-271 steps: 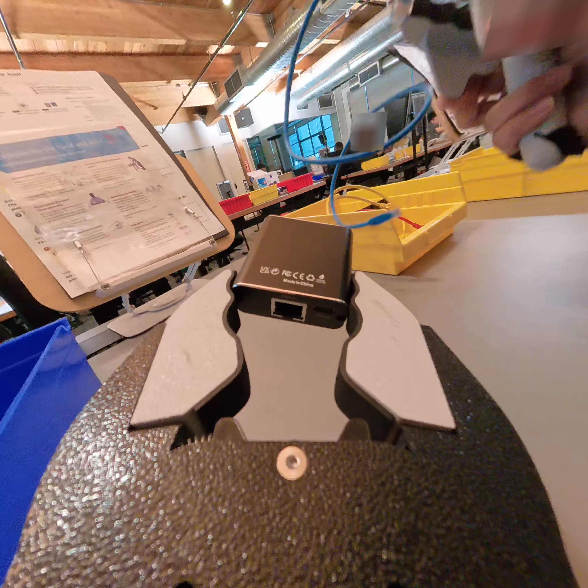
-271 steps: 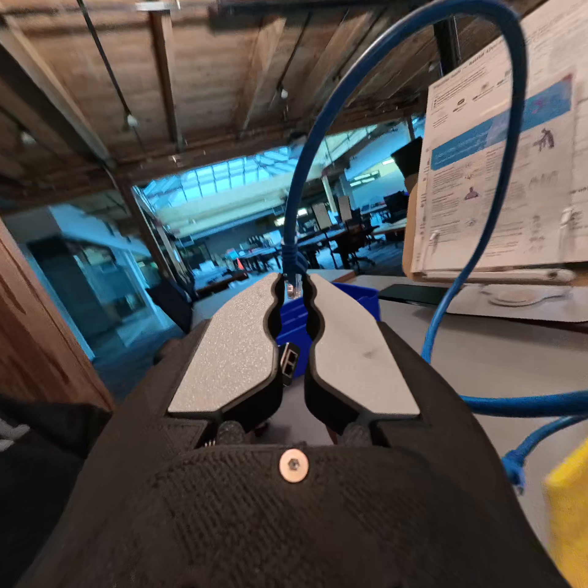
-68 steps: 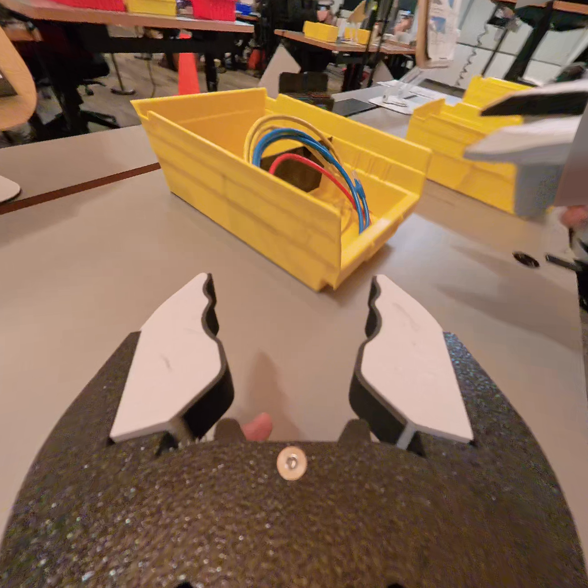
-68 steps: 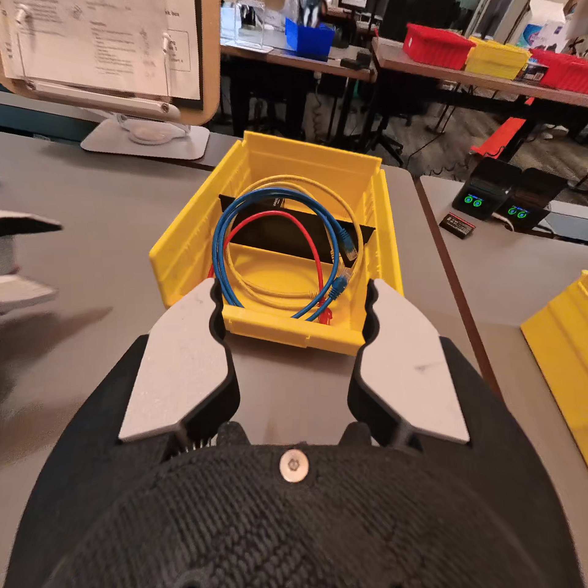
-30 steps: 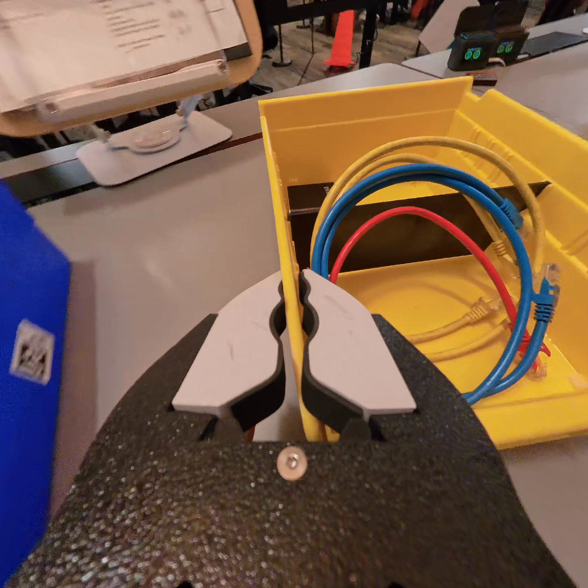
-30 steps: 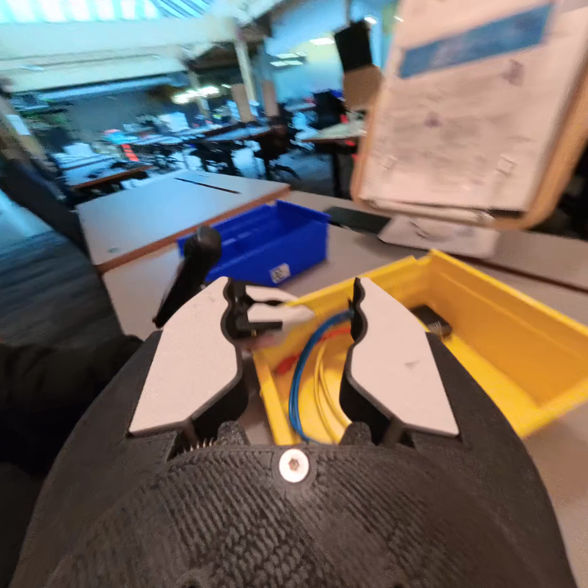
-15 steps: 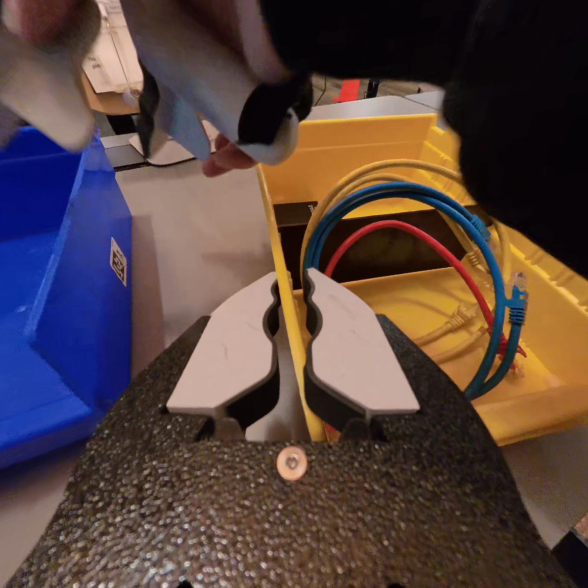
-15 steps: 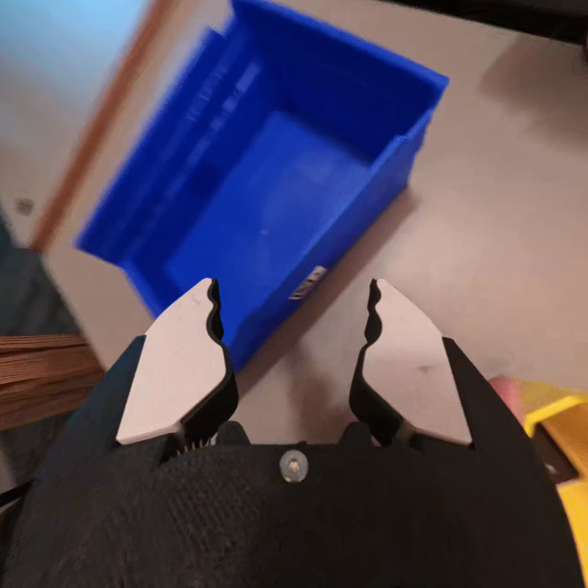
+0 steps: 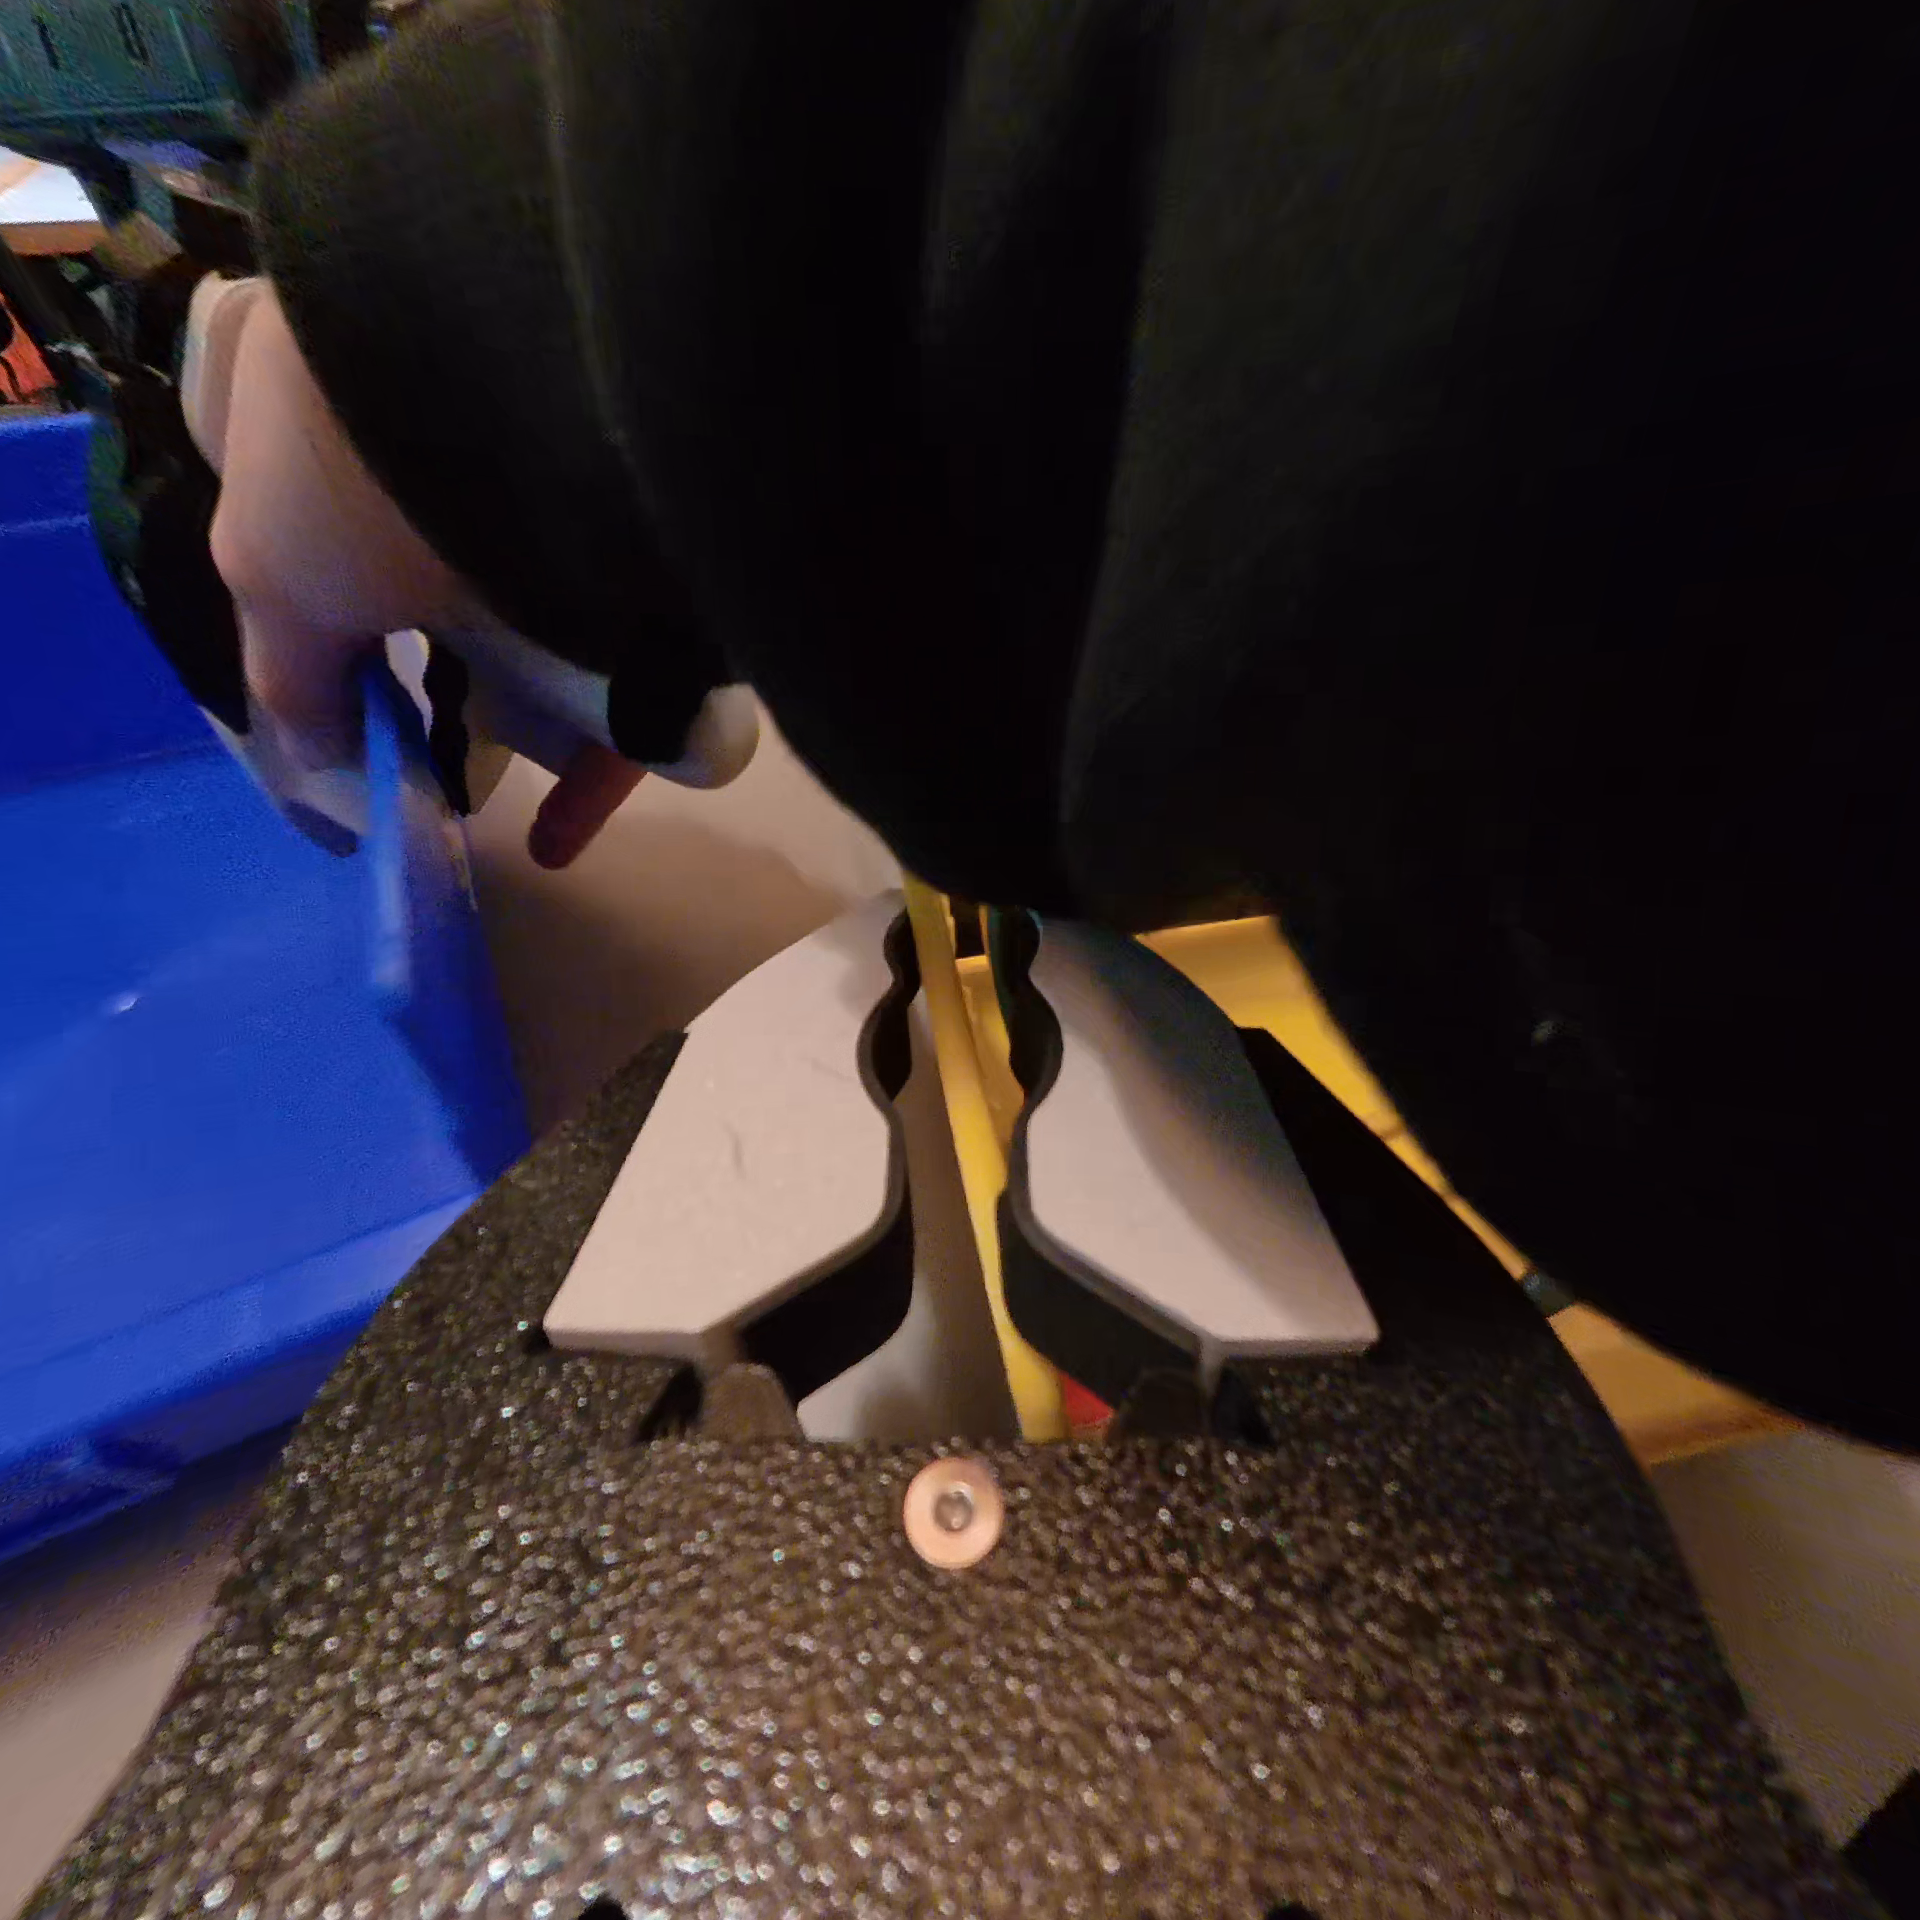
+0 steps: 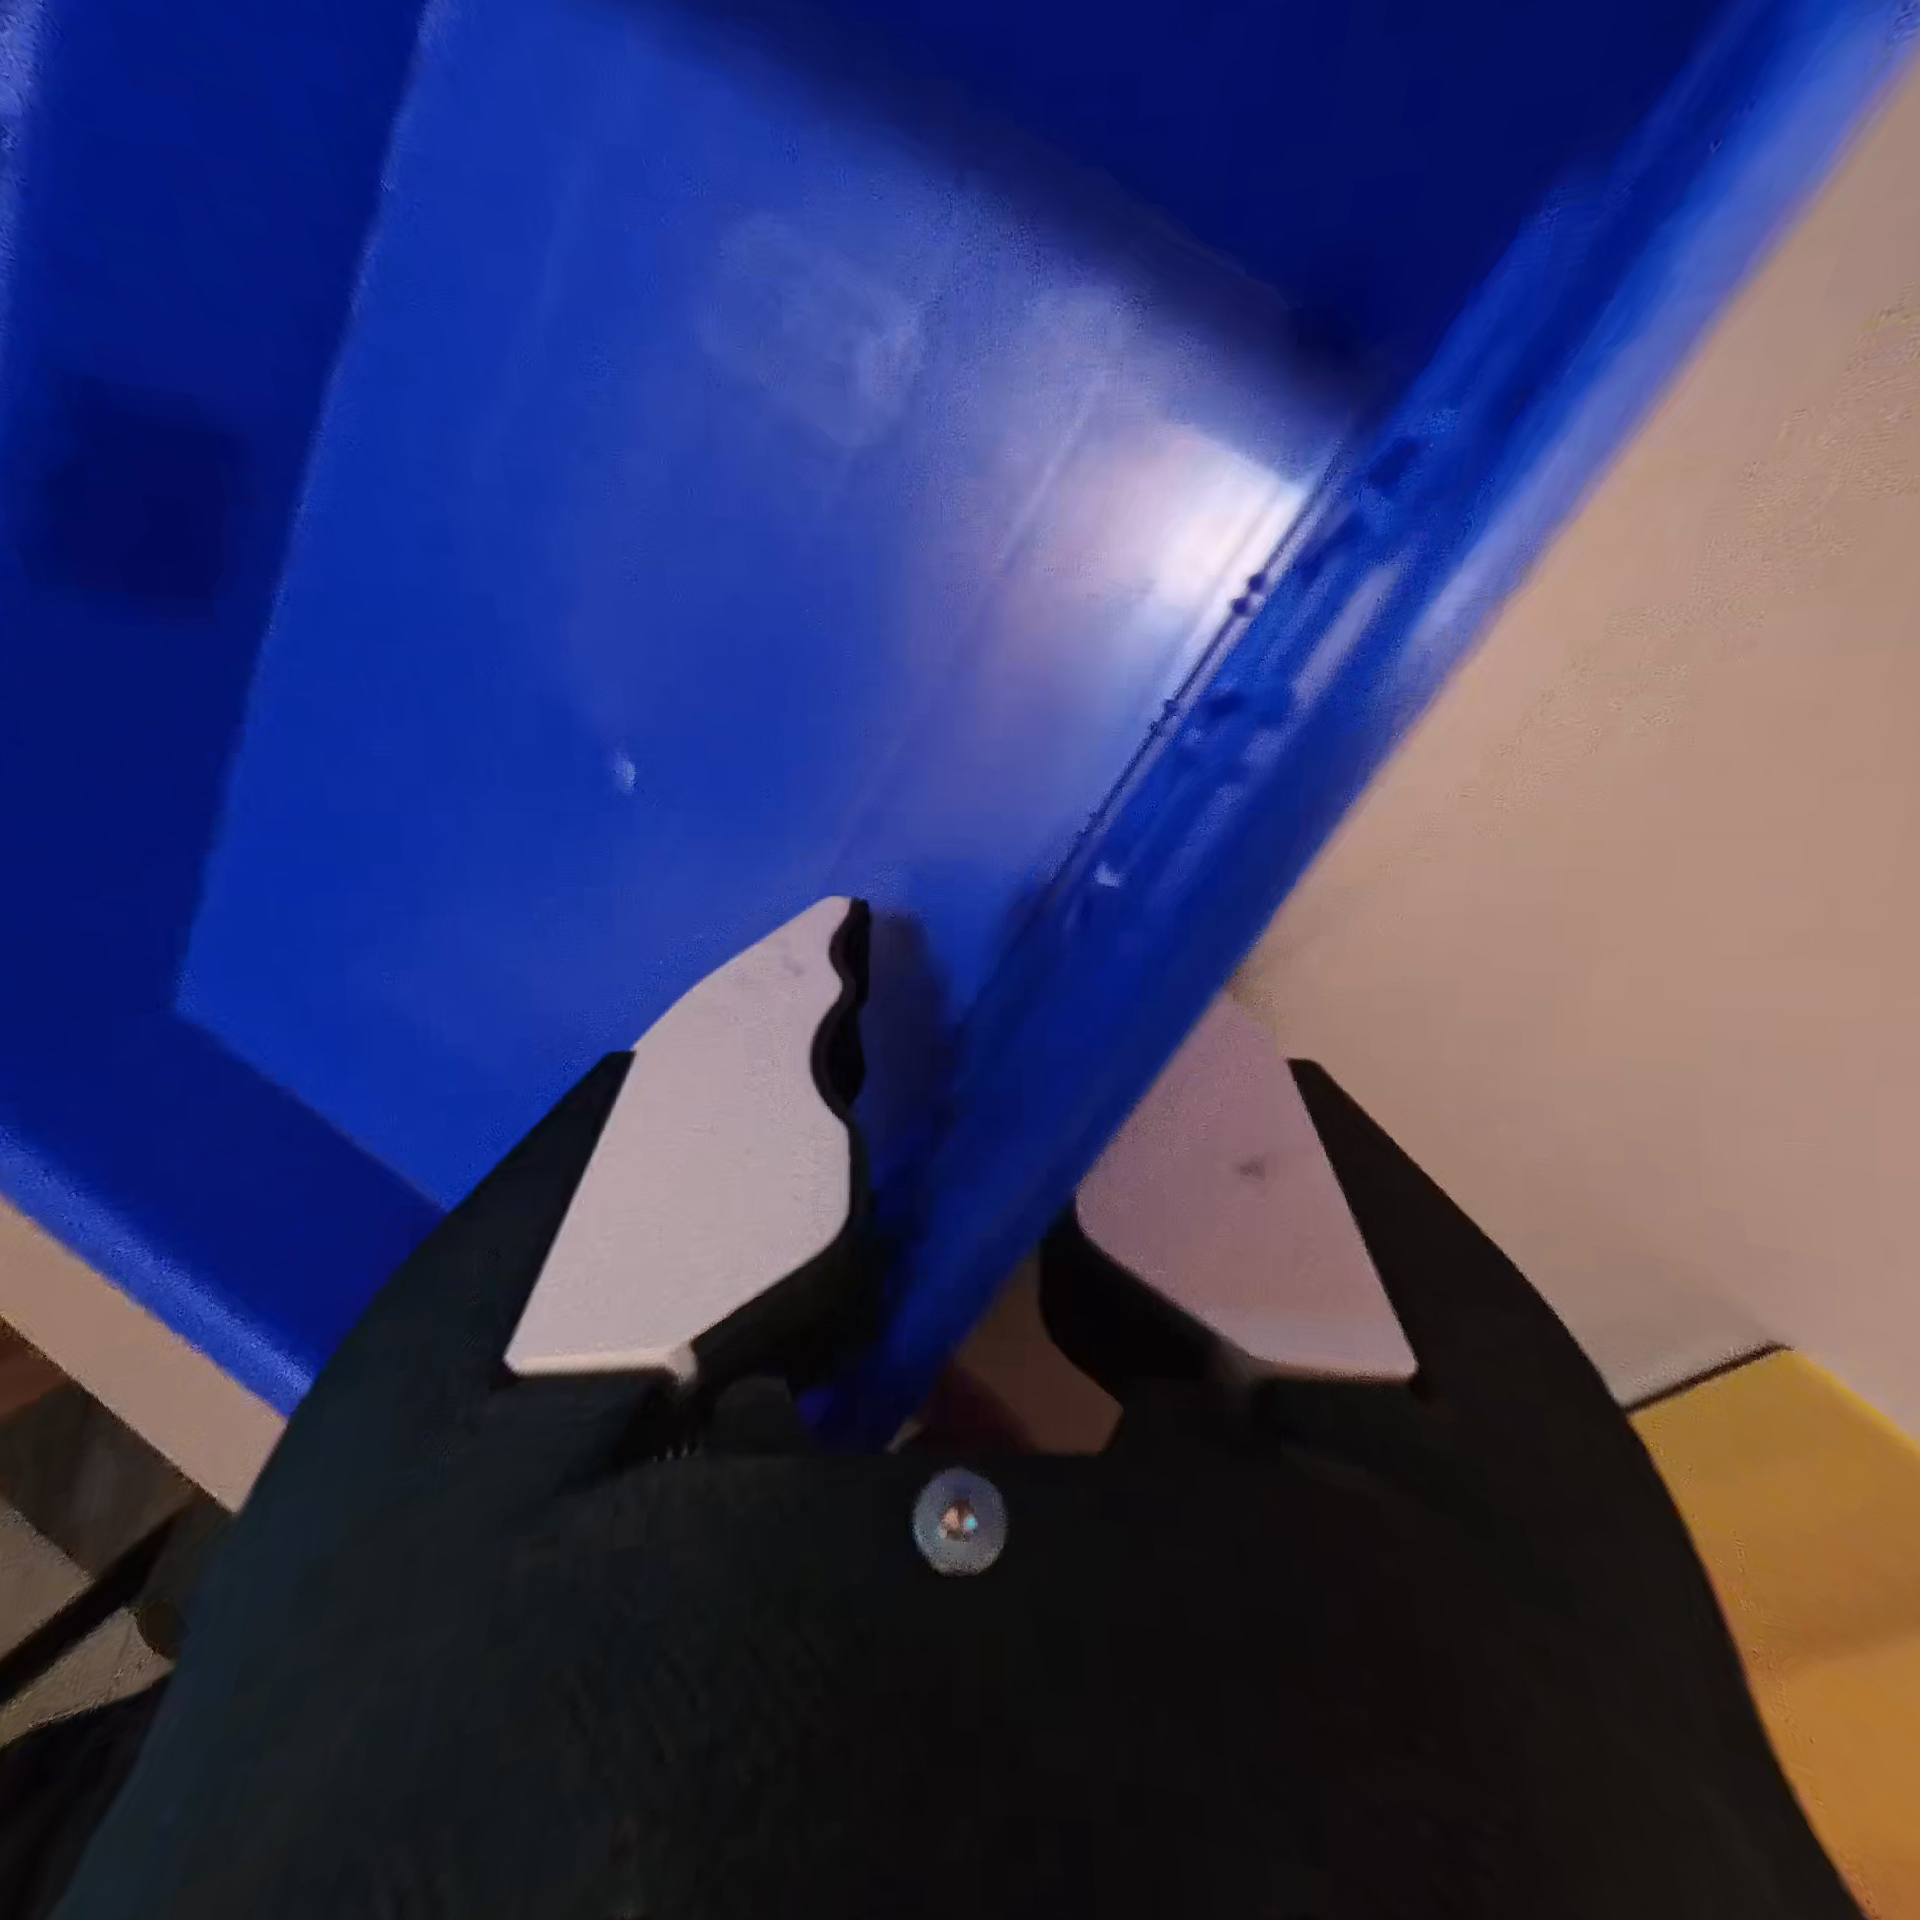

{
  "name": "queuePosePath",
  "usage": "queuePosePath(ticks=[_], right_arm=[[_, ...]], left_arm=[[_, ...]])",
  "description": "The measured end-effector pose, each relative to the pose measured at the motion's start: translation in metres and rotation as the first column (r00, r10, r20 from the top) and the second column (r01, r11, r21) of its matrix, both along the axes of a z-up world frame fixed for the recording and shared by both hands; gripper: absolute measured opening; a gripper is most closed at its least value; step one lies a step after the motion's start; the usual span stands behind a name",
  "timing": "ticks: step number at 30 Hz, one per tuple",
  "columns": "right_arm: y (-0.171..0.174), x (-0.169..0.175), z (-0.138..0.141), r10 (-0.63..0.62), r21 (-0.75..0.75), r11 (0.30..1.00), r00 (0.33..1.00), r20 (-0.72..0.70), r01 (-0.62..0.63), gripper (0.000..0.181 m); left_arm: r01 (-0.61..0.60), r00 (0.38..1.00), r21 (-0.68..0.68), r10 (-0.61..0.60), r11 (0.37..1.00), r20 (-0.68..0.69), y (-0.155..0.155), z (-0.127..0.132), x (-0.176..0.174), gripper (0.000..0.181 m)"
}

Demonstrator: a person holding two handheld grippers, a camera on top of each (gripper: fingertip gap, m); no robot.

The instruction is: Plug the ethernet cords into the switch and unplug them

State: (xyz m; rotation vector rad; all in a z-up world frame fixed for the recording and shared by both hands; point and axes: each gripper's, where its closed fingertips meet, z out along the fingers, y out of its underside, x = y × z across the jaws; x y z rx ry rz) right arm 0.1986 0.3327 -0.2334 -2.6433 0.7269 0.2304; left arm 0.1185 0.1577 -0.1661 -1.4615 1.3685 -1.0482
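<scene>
Left wrist view gives me my left gripper (image 9: pixel 961 961) with its two grey fingers pinched on the thin side wall of the one yellow plastic bin (image 9: pixel 977 1122), the wall standing between the pads. A black sleeve (image 9: pixel 1247 416) fills most of the upper picture, so of that bin I see only the wall and a lit strip of its floor; its cords and the switch are hidden from me. To the left sits one blue plastic bin (image 9: pixel 208 1039) on the beige tabletop (image 9: pixel 644 935). A hand (image 9: pixel 312 582) holds the right gripper (image 9: pixel 384 790) at that bin's rim, blurred.

From the right wrist view, my right gripper (image 10: pixel 966 1049) straddles the blue bin's side wall (image 10: pixel 1195 779): one finger is inside the bin, the other outside over the table. The wall passes between them, and the frame is too blurred for me to tell whether the pads press on it. A corner of the yellow bin (image 10: pixel 1787 1507) shows at lower right. I count two bins, two grippers, and one hand in sight.

Half a second ago the right fingers hung wide apart above the blue bin; now they are down over its wall. The left grip on the yellow wall is unchanged, and the sleeve has swung across, covering the blue, red and yellow cords I saw then.
</scene>
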Motion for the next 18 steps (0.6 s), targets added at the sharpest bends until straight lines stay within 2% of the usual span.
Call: queuePosePath(ticks=[1,5,8,10,13,16,18], right_arm=[[0.002,0.000,0.000,0.006,0.008,1.000,1.000,-0.006,-0.006,0.031],[0.007,0.002,0.012,0.051,0.026,0.998,0.999,0.018,-0.052,0.030],[0.015,0.013,0.047,0.070,0.119,0.990,0.997,0.029,-0.073,0.030],[0.016,0.027,0.084,0.052,0.198,0.978,0.998,0.032,-0.058,0.031],[0.005,0.059,0.157,0.008,0.345,0.938,0.996,0.087,-0.037,0.030],[-0.033,0.094,0.222,-0.065,0.478,0.878,0.989,0.132,-0.007,0.030],[-0.072,0.116,0.248,-0.122,0.528,0.849,0.980,0.158,0.020,0.030]], left_arm=[[0.000,1.000,0.004,0.000,1.000,0.001,0.002,0.000,0.000,0.013],[0.016,1.000,-0.006,-0.016,1.000,0.007,0.007,0.000,0.000,0.013],[0.034,0.999,-0.003,-0.034,0.999,0.008,0.012,0.000,0.000,0.014],[0.035,0.999,0.013,-0.035,0.999,0.005,0.014,0.000,0.000,0.014],[0.034,0.999,0.059,-0.034,0.998,-0.007,0.018,-0.001,0.000,0.013],[0.030,0.999,0.098,-0.028,0.995,-0.017,0.027,-0.001,0.001,0.010],[0.023,1.000,0.114,-0.020,0.993,-0.023,0.035,-0.002,0.000,0.009]])
